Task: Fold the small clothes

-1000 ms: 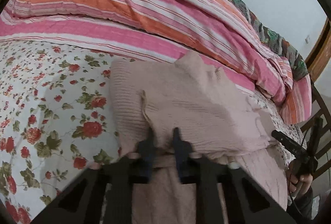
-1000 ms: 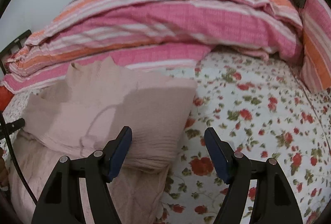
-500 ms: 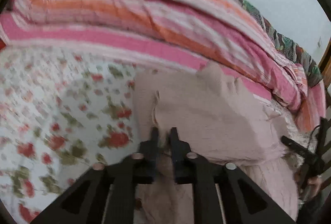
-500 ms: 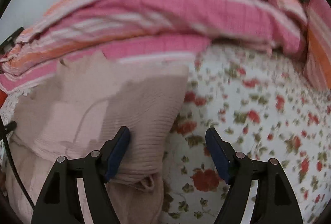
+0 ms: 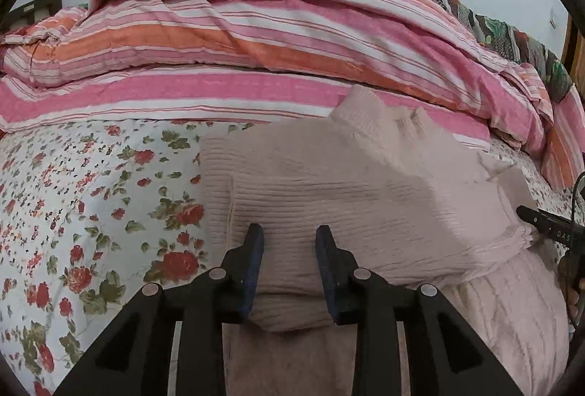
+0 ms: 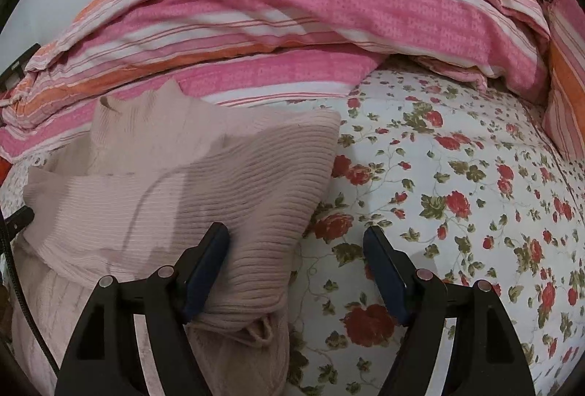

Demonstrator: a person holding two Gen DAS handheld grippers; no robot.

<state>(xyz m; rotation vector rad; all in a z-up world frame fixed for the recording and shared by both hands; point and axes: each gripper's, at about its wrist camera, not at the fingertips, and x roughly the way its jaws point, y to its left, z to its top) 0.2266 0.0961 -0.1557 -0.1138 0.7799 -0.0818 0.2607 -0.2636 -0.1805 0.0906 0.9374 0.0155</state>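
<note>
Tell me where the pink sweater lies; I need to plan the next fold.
The sweater lies on the floral sheet, centre-right in the left view, left in the right view, its far edge against the striped quilt.

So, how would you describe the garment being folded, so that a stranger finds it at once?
Look at the bed with the rose-print sheet and the heaped pink striped duvet along its back. In front of the duvet lies the pale pink ribbed sweater. It is the only plain, unpatterned fabric there, folded over on itself.
</note>
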